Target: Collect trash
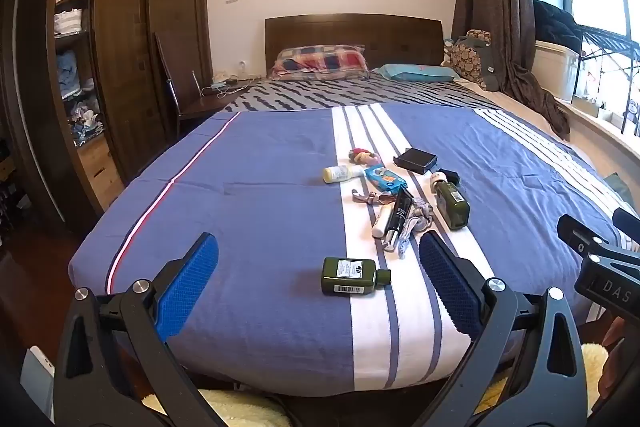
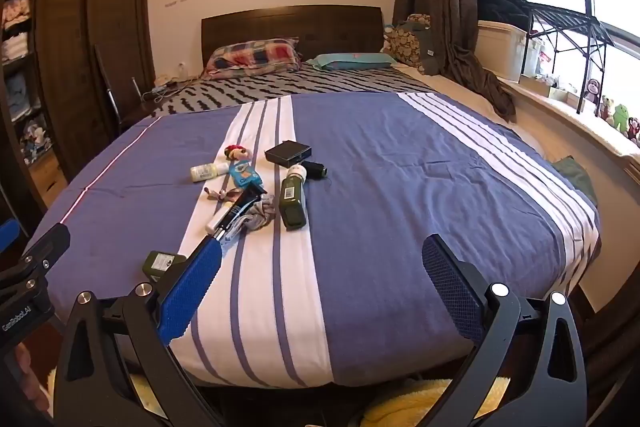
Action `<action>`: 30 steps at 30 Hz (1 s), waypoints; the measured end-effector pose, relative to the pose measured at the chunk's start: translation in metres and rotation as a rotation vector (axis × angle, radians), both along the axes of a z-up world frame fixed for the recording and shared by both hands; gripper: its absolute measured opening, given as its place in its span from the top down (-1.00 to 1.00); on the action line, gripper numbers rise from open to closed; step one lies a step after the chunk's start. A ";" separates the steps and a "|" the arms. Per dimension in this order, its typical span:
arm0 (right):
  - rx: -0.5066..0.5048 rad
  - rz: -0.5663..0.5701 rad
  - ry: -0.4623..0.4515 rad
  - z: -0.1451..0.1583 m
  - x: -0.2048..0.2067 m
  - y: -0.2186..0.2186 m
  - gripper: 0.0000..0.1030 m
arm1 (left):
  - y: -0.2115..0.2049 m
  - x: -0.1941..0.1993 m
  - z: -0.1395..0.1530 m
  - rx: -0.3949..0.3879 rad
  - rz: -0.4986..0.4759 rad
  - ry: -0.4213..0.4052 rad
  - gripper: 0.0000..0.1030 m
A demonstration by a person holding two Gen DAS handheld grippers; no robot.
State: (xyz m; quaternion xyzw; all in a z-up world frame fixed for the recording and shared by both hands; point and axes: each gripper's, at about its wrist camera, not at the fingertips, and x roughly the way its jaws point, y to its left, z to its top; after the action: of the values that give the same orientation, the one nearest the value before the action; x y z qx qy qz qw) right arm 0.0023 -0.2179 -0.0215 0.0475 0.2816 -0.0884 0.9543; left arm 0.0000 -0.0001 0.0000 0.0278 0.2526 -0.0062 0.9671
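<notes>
**Both grippers hanging over the foot of the bed, nothing picked up**

Starting with our left gripper (image 1: pixel 318 267): jaws spread wide, nothing between the blue pads. Sitting on the bedspread (image 1: pixel 256 163) right in the gap between them, from the left wrist view, is a small dark green bottle (image 1: pixel 354 275) lying on its side, cap pointing right, on the blue part just left of the white stripe band. No contact with either finger.

Our right gripper (image 2: pixel 320 267) is the same deal: jaws wide, gripping nothing, hovering over the near edge of the bed. From its camera that same green bottle is mostly hidden behind its left finger.

Farther out, along the white stripes, is the pile of stuff. Nearest is a black tube (image 1: pixel 400 213) lying tilted across a white tube (image 1: pixel 381 221), with a crumpled grey fabric thing (image 1: pixel 420 217) touching them on the right. Just right of that lies a second, bigger green bottle (image 1: pixel 452 202) with a white cap on its far end. Beyond it there's a black spool of thread (image 2: pixel 314 169), and a flat black box (image 1: pixel 415 160) farther still. To the left of those we've got a blue packet (image 1: pixel 385 179), a pale yellow bottle (image 1: pixel 340 174) on its side, and a little doll (image 1: pixel 363 155) at the far end of the cluster.

Way at the far end of the bed there's a checked pillow (image 1: pixel 320 61) against the headboard.
</notes>
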 end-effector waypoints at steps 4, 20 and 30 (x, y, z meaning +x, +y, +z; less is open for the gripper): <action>0.001 0.005 -0.001 0.000 0.000 0.000 -0.95 | 0.000 0.000 0.000 0.005 -0.001 -0.002 -0.85; -0.008 -0.001 -0.003 0.001 -0.001 0.000 -0.95 | 0.000 0.000 0.000 0.008 -0.001 -0.001 -0.85; -0.008 0.005 -0.009 0.005 -0.003 -0.004 -0.95 | 0.000 0.000 0.000 0.007 -0.002 -0.002 -0.85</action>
State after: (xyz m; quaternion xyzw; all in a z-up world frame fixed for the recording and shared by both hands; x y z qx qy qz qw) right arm -0.0004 -0.2223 -0.0161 0.0432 0.2768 -0.0869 0.9560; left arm -0.0002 -0.0005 0.0000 0.0313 0.2514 -0.0061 0.9674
